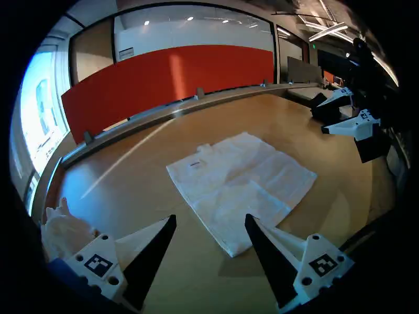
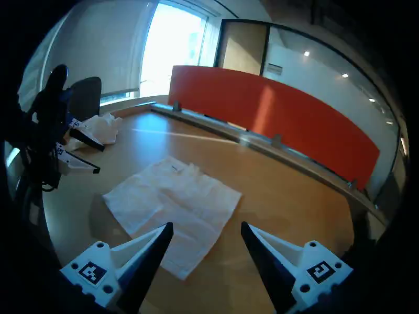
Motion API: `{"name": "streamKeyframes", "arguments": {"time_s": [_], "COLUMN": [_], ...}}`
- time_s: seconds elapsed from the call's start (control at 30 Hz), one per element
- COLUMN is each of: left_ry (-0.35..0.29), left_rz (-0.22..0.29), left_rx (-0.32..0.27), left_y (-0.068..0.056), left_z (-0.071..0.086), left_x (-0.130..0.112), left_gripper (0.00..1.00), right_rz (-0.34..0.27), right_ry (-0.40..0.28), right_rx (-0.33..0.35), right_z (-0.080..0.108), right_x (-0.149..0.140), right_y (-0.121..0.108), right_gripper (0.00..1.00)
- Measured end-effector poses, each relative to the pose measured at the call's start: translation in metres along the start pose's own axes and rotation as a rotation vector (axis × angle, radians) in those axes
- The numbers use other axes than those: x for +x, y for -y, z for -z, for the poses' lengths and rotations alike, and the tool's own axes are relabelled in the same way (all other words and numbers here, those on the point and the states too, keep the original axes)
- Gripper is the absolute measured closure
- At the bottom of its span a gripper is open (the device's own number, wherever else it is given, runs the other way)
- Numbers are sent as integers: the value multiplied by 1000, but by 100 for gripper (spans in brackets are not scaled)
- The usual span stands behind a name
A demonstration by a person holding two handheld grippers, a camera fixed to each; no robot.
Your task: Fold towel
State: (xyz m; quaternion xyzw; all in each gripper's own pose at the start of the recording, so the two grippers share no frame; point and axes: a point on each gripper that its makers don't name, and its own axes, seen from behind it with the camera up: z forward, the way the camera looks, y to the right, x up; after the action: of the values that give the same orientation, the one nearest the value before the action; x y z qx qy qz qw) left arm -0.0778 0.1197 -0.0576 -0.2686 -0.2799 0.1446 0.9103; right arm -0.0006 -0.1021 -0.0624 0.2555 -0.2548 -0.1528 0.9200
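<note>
the white towel (image 1: pixel 241 183) lies spread flat and creased on the wooden table (image 1: pixel 120 178), its near edge reaching in between the wide-apart, empty fingers of the left gripper (image 1: pixel 209 217). the right gripper (image 2: pixel 206 224) also stands spread and holds nothing, with a towel corner between its fingers. an orange divider (image 1: pixel 167 78) lines the table's far edge.

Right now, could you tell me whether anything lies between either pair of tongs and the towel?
Nothing visible does: the towel lies flat on the table ahead of the open left tongs and right tongs.
</note>
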Motion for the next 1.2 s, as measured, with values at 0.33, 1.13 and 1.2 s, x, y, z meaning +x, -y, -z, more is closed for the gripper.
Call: {"name": "streamKeyframes", "arguments": {"time_s": [0.33,1.13,1.2], "left_ry": [99,250,250], "left_rz": [2,11,12], "left_rx": [-59,-126,-127], "left_y": [-19,-42,-42], "left_z": [-24,-44,-44], "left_x": [-40,-89,-89], "left_gripper": [3,3,3], "right_rz": [-12,-18,-20], "right_ry": [91,243,247], "right_rx": [41,127,130], "right_z": [-22,-36,-36], "right_x": [-49,-113,-114], "right_y": [15,41,41], "right_gripper": [0,0,0]}}
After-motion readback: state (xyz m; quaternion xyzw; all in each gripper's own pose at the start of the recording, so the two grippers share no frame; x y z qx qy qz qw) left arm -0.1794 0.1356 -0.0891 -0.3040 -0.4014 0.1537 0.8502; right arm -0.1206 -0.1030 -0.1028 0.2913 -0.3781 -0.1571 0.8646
